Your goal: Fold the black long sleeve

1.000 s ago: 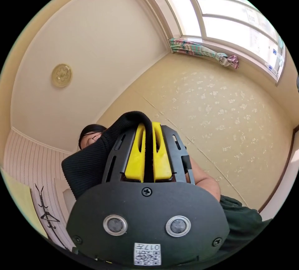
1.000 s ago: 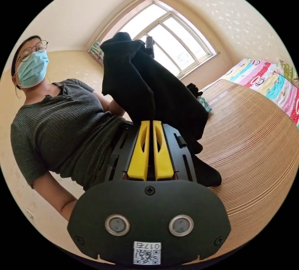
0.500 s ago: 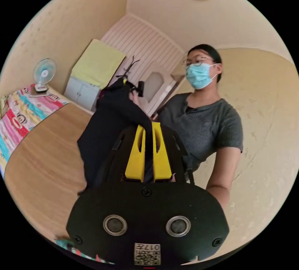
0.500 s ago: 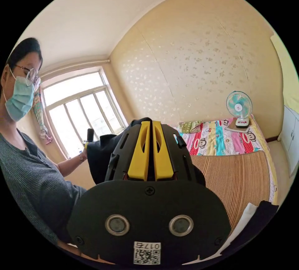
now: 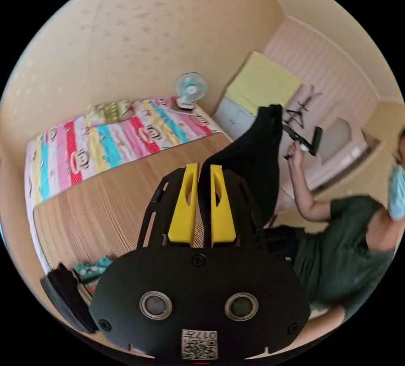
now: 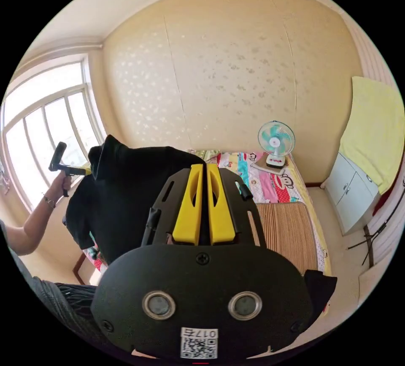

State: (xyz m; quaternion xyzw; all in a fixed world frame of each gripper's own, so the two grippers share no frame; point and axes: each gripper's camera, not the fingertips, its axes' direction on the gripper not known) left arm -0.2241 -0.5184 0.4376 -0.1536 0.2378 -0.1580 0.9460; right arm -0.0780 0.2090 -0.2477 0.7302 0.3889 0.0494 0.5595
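The black long sleeve (image 5: pixel 253 163) hangs in the air over the bed, held up between both grippers. In the left gripper view, my left gripper (image 5: pixel 204 166) is shut on one part of it, with black cloth between the yellow jaws. The cloth rises to a far corner, where a hand holds the right gripper (image 5: pixel 295 134). In the right gripper view, my right gripper (image 6: pixel 206 165) is shut with the black long sleeve (image 6: pixel 122 197) spreading to its left. A hand holds the left gripper (image 6: pixel 76 169) at the garment's far upper corner.
Below lies a bed with a woven mat (image 5: pixel 105 210) and a colourful sheet (image 5: pixel 105 138). A small fan (image 6: pixel 275 140) stands at its head. A white cabinet (image 6: pixel 352 197) under a yellow cloth is on one side and a window (image 6: pixel 42 125) on the other. More clothes (image 5: pixel 90 269) lie at the bed's near edge.
Both cameras have swung from the ceiling and the person round to the bed. The two grippers now stand further apart, with the garment spread between them.
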